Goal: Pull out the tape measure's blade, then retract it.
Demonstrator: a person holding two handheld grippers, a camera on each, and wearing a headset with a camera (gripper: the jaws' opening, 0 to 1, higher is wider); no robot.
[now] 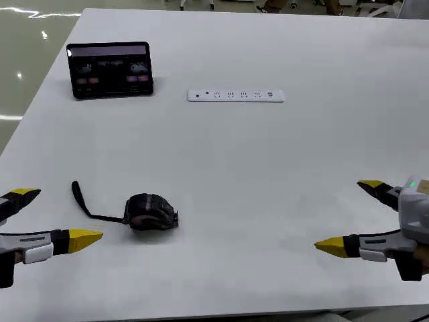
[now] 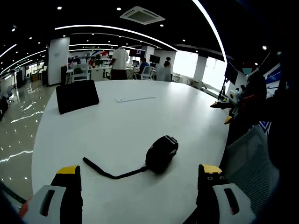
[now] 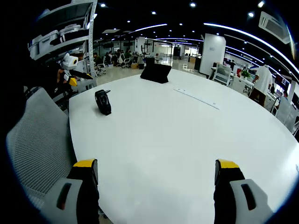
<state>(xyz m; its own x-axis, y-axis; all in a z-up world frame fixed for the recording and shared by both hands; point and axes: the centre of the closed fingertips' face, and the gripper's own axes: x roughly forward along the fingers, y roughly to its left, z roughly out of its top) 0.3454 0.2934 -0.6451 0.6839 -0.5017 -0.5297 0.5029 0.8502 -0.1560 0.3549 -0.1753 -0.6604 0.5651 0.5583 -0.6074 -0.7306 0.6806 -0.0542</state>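
Observation:
A black tape measure (image 1: 151, 212) lies on the white table (image 1: 268, 168), its black wrist strap (image 1: 86, 204) trailing to the left; no blade shows outside the case. My left gripper (image 1: 50, 218) hovers open at the left edge, its yellow-tipped fingers apart just left of the strap. In the left gripper view the tape measure (image 2: 161, 152) sits a little ahead between the open jaws. My right gripper (image 1: 352, 218) is open at the far right, well away from the tape measure (image 3: 103, 101), with nothing between its fingers.
A dark tablet (image 1: 110, 70) stands propped at the back left. A white power strip (image 1: 235, 96) lies at the back middle. A grey mesh chair (image 3: 37, 149) stands by the table's near edge. People and desks fill the office beyond.

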